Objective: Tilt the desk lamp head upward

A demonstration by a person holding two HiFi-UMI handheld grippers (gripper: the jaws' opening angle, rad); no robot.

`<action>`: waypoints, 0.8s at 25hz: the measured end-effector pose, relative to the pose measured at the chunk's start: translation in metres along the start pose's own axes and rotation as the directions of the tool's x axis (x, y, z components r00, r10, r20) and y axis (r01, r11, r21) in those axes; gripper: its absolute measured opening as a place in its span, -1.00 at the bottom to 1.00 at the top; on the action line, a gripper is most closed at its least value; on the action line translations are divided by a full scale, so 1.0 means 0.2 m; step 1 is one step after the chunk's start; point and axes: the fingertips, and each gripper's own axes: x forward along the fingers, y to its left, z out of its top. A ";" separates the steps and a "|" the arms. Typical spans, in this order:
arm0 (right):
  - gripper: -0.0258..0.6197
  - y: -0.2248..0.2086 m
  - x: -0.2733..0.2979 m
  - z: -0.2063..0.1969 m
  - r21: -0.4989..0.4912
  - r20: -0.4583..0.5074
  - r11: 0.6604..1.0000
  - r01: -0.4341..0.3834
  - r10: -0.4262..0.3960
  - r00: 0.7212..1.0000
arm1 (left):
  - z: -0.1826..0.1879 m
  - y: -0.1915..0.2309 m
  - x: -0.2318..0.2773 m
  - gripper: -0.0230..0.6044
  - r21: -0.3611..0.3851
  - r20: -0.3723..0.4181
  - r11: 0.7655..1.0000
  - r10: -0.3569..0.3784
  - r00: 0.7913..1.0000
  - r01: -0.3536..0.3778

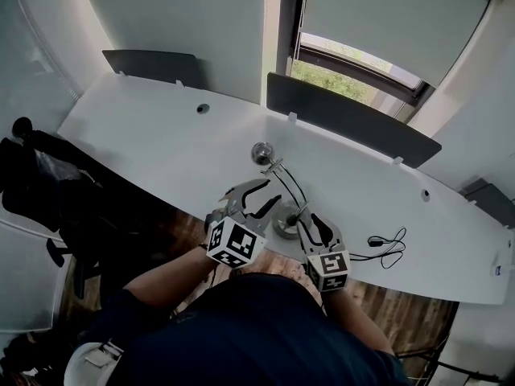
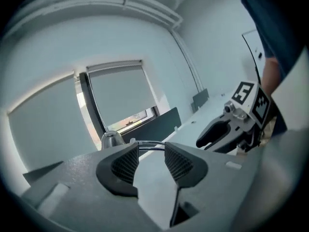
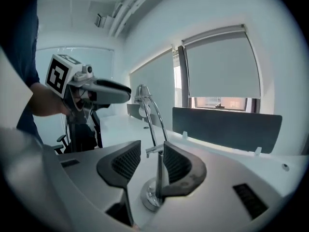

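Observation:
A chrome desk lamp stands near the front edge of the white desk [image 1: 161, 139]. Its round base [image 1: 287, 218] carries thin curved arm rods up to a small dome head [image 1: 261, 153]. My left gripper [image 1: 272, 190] hovers open beside the rods, just below the head. In the left gripper view the rods [image 2: 150, 144] and head [image 2: 112, 139] lie beyond the fingertips, with nothing between the pads. My right gripper [image 1: 312, 219] is low at the base. In the right gripper view its jaws [image 3: 146, 161] stand open around the lamp's upright post [image 3: 158, 178], which is close to the right pad.
A black cable [image 1: 388, 248] lies on the desk right of the lamp. Dark divider panels [image 1: 354, 123] line the desk's far edge under a window with its blind lowered. A black office chair [image 1: 48, 183] stands at the left. Wood floor shows under the near edge.

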 end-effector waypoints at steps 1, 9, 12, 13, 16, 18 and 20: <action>-0.45 0.02 -0.02 0.04 0.002 0.019 1.000 -0.008 0.008 1.000 | 0.01 -0.01 -0.01 -0.38 -0.057 0.019 0.998 -0.017 1.000 0.018; -0.59 0.12 -0.17 0.33 0.002 0.127 0.998 -0.059 0.059 0.990 | 0.16 -0.14 -0.08 -0.51 -0.219 0.124 0.961 -0.144 0.982 0.168; -0.68 0.14 -0.21 0.40 0.015 0.164 0.998 -0.061 0.058 0.985 | 0.19 -0.19 -0.10 -0.59 -0.229 0.147 0.954 -0.161 0.976 0.192; -0.70 0.14 -0.22 0.41 0.017 0.175 0.998 -0.057 0.053 0.983 | 0.19 -0.20 -0.10 -0.63 -0.238 0.151 0.951 -0.164 0.975 0.197; -0.76 0.13 -0.23 0.39 0.021 0.200 0.999 -0.030 0.025 0.980 | 0.16 -0.25 -0.10 -0.73 -0.291 0.149 0.933 -0.173 0.974 0.210; -0.80 0.13 -0.24 0.38 0.028 0.212 0.999 -0.022 0.015 0.977 | 0.13 -0.27 -0.11 -0.81 -0.328 0.151 0.920 -0.172 0.973 0.214; -0.83 0.14 -0.24 0.36 0.022 0.220 0.999 -0.024 0.019 0.975 | 0.12 -0.28 -0.12 -0.90 -0.345 0.174 0.912 -0.169 0.970 0.221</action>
